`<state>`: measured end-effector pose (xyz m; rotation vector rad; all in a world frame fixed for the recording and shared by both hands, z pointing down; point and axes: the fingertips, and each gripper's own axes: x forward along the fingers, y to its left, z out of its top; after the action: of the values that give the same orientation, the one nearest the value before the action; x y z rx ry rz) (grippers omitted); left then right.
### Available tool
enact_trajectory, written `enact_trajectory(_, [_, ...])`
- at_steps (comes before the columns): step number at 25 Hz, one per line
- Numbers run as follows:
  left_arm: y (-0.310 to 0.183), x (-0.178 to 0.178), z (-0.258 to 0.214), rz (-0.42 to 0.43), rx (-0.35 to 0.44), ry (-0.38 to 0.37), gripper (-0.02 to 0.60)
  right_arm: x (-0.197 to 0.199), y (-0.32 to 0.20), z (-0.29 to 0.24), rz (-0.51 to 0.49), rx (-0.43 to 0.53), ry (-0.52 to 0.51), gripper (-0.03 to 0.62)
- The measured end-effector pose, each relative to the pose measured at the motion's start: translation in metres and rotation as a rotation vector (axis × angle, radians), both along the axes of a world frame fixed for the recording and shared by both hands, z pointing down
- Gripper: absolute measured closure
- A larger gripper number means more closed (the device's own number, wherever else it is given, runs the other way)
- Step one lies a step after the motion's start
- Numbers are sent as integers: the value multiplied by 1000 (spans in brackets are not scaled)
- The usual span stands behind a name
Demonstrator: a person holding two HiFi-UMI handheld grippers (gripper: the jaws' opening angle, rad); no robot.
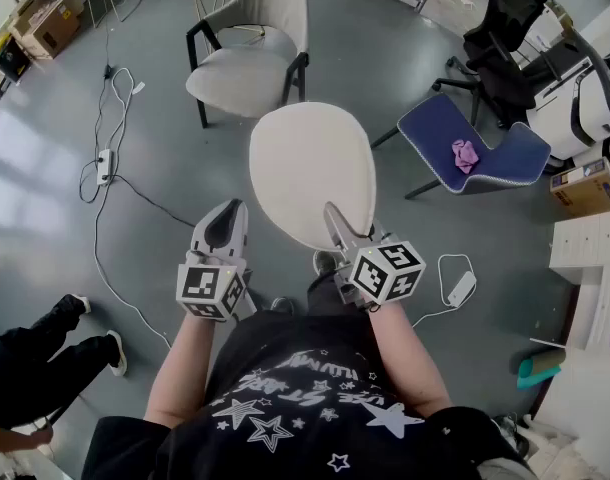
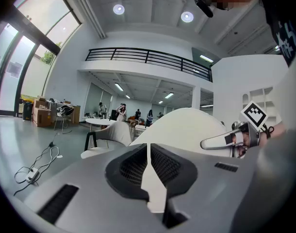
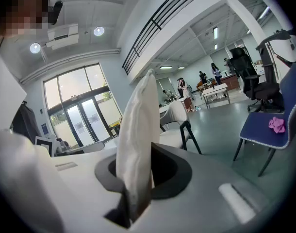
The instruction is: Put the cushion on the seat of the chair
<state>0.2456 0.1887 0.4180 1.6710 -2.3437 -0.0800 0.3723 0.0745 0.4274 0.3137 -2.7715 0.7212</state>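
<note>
A cream oval cushion (image 1: 312, 173) hangs in the air in front of me, and my right gripper (image 1: 337, 218) is shut on its near right edge. In the right gripper view the cushion (image 3: 136, 130) stands edge-on between the pads of the right gripper (image 3: 138, 171). My left gripper (image 1: 228, 213) is just left of the cushion, apart from it, jaws shut and empty. In the left gripper view the left gripper (image 2: 148, 147) shows only a thin slit, with the cushion (image 2: 187, 125) beyond it. The beige chair (image 1: 247, 68) with black legs stands ahead on the floor, its seat bare.
A blue chair (image 1: 465, 148) with a pink cloth (image 1: 466, 154) on it stands to the right, with a black office chair (image 1: 500, 38) behind it. Cables and a power strip (image 1: 104, 165) lie on the floor at left. A seated person's legs (image 1: 35, 353) are at lower left.
</note>
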Motion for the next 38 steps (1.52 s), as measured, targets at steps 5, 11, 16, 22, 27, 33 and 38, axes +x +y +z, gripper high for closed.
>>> enact_trajectory(5, [-7,6,0,17,4,13,554,-5,6,12,-19,-11,36,537])
enact_trajectory(11, [-6,8,2,19,6,25,554,-2,12,18,-28,-40,49,538])
enact_trajectory(16, [4,8,4,11,7,33,554,-4,17,10,-51,-62,14,537])
enact_trajectory(22, [20,4,3,-5,26,34,554,-8,20,3,-61,-76,-8,537])
enact_trajectory(27, [30,-11,4,-45,9,37,554,-13,15,11,-73,-112,16,537])
enact_trajectory(33, [27,-42,20,-117,-49,58,554,-54,-13,35,-104,-167,47,537])
enact_trajectory(38, [9,-90,35,-212,-92,94,554,-109,-60,45,-134,-207,48,537])
